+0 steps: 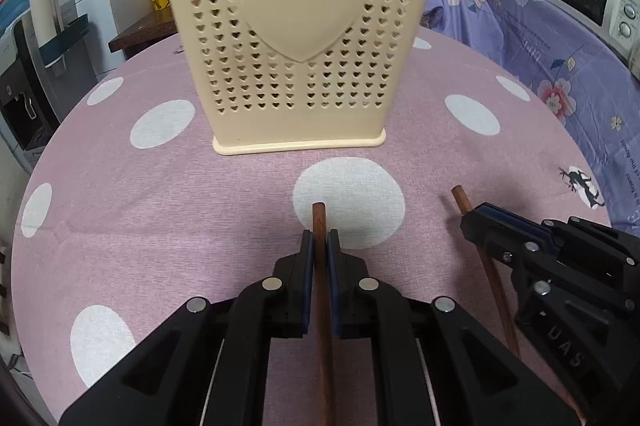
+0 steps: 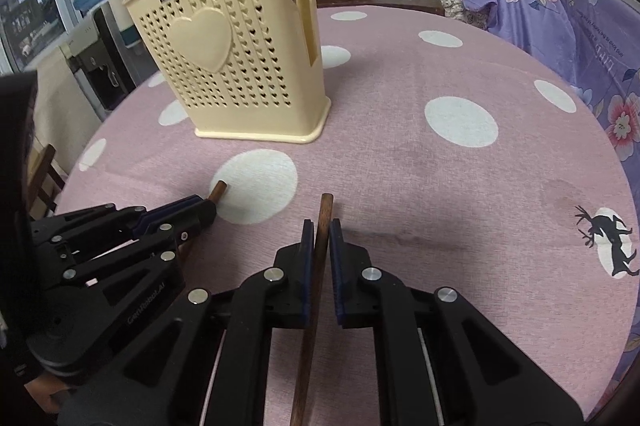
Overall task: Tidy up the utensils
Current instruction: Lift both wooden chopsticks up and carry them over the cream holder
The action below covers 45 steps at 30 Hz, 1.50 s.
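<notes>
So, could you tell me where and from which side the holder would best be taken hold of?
Grip the holder by its top rim, coming from above on the slotted side wall. It stands upright on the table, and its wide heart-pierced faces look too broad to span, while the thin rim looks easy to pinch.

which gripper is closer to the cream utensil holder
Left. The left gripper sits directly in front of the utensil holder; the right gripper is off to its side, slightly farther.

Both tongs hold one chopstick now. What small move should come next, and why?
Probably lift both. The left tongs and right tongs are each shut on a chopstick low over the tablecloth, and the holder opens only at its top.
</notes>
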### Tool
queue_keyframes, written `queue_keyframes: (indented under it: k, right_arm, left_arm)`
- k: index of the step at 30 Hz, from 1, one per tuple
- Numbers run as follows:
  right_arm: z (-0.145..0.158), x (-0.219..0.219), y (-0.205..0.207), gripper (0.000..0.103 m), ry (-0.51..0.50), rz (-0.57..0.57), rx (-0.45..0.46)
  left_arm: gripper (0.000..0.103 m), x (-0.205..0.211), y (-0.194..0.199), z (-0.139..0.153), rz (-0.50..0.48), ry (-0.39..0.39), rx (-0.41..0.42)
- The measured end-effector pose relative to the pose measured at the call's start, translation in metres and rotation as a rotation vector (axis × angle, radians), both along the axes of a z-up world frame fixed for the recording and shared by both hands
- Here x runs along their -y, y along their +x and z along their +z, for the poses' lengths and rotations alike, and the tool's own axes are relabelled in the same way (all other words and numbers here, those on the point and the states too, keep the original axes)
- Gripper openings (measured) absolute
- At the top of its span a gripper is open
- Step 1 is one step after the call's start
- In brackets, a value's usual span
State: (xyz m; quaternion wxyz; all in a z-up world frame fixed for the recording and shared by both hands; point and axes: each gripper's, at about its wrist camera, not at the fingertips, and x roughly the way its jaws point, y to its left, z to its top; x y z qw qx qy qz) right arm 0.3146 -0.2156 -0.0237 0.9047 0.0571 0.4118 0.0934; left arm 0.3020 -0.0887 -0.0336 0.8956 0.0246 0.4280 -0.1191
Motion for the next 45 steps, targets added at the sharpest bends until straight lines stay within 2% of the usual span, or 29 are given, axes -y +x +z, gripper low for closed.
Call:
queue_keyframes:
  k: [6,10,17,22,29,39,45]
  right_arm:
    - [0.021,0.007,-0.006,0.008,0.117,0.041,0.038]
    - [0.045,0.011,-0.013,0.008,0.177,0.066,0.083]
    - [0.094,0.016,-0.025,0.008,0.222,0.106,0.180]
    - [0.123,0.023,-0.032,0.008,0.247,0.130,0.228]
    - [0.156,0.023,-0.044,0.007,0.208,0.171,0.289]
    - [0.163,0.012,-0.048,0.008,0.179,0.204,0.294]
    - [0.175,0.012,-0.047,0.007,0.188,0.211,0.309]
  left_arm:
    - [0.008,-0.017,-0.009,0.021,0.017,-0.060,0.050]
    - [0.008,-0.030,-0.015,0.043,0.027,-0.107,0.100]
    - [0.008,-0.048,-0.028,0.087,0.014,-0.183,0.192]
    - [0.008,-0.058,-0.034,0.113,0.013,-0.198,0.255]
    - [0.008,-0.065,-0.041,0.141,0.003,-0.205,0.314]
    - [0.008,-0.073,-0.042,0.144,0.014,-0.219,0.316]
    - [0.008,-0.077,-0.044,0.158,0.012,-0.230,0.341]
